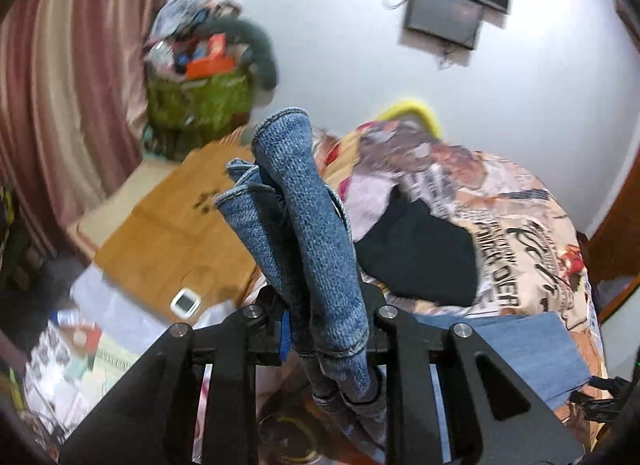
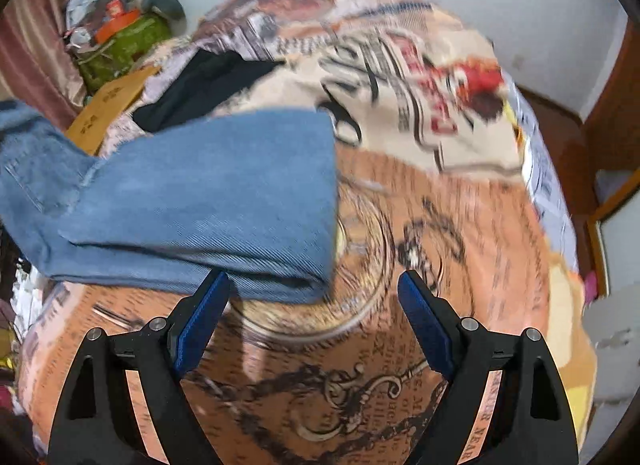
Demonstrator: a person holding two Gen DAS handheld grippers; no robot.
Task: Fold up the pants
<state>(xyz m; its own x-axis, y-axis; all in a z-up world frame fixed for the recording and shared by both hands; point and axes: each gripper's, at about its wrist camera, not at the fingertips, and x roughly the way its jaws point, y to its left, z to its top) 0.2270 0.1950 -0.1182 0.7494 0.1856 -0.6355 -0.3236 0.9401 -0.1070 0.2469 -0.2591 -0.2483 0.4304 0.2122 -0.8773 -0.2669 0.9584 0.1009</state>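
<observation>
The pants are blue denim jeans point(image 2: 208, 193), lying partly folded on a bed with a printed orange and cream cover point(image 2: 420, 225). My left gripper point(image 1: 320, 329) is shut on a bunched part of the jeans point(image 1: 304, 217), with hemmed edges sticking up past its fingers, held above the bed. My right gripper point(image 2: 312, 297) is open and empty, its blue pads point(image 2: 202, 317) just in front of the folded edge of the jeans. The jeans also show at the lower right of the left wrist view point(image 1: 540, 349).
A black garment point(image 1: 420, 249) lies on the bed behind the jeans. A wooden board or table point(image 1: 168, 225) with a small white device point(image 1: 185, 302) stands left of the bed. A green bag of clutter point(image 1: 200, 93) sits by the curtain. A wooden door frame point(image 2: 612, 113) is at right.
</observation>
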